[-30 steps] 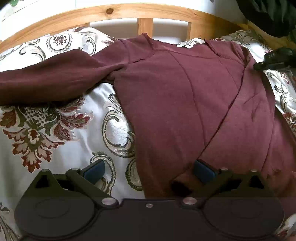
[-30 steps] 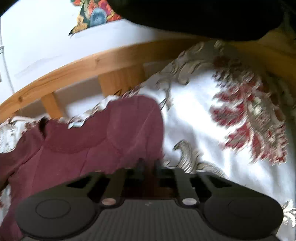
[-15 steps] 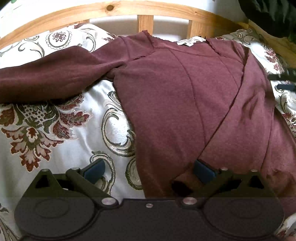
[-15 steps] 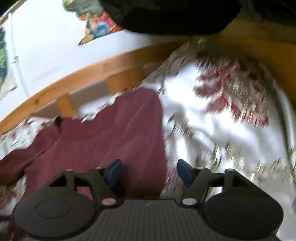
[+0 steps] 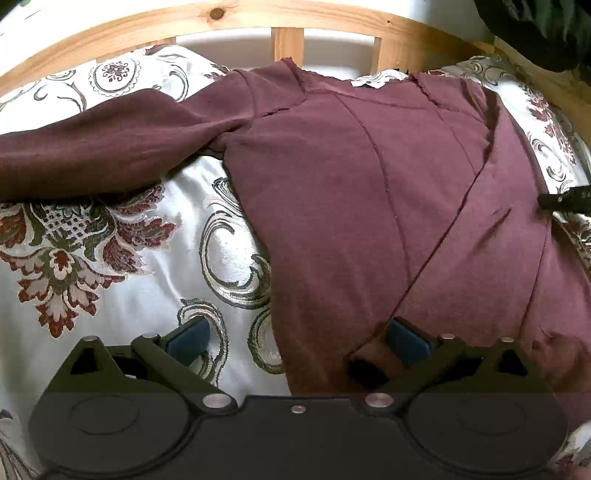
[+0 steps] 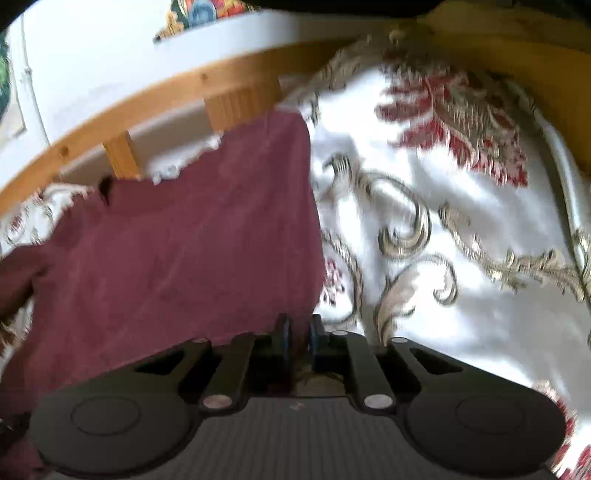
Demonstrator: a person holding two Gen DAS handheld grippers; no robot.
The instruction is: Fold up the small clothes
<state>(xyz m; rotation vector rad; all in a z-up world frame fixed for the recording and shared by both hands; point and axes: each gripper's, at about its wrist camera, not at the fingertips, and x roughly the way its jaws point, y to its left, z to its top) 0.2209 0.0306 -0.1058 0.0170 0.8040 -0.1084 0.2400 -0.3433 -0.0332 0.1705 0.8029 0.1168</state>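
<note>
Maroon long-sleeved top (image 5: 351, 192) lies below the wooden headboard (image 5: 288, 22); the spread-jawed left gripper (image 5: 295, 338) should pinch its unfolded sleeve (image 5: 110, 147), the right gripper (image 6: 297, 332) nearly closed, seemingly empty.

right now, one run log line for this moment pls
stage: right sleeve folded over | maroon shirt flat on bedspread | left gripper open over hem | right gripper shut, nothing held

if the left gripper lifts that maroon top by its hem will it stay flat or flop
The maroon top would probably flop: it drapes in soft creases over the bedspread. The outstretched sleeve would likely trail behind. The satiny bedspread looks slick, so the top may slide easily.
</note>
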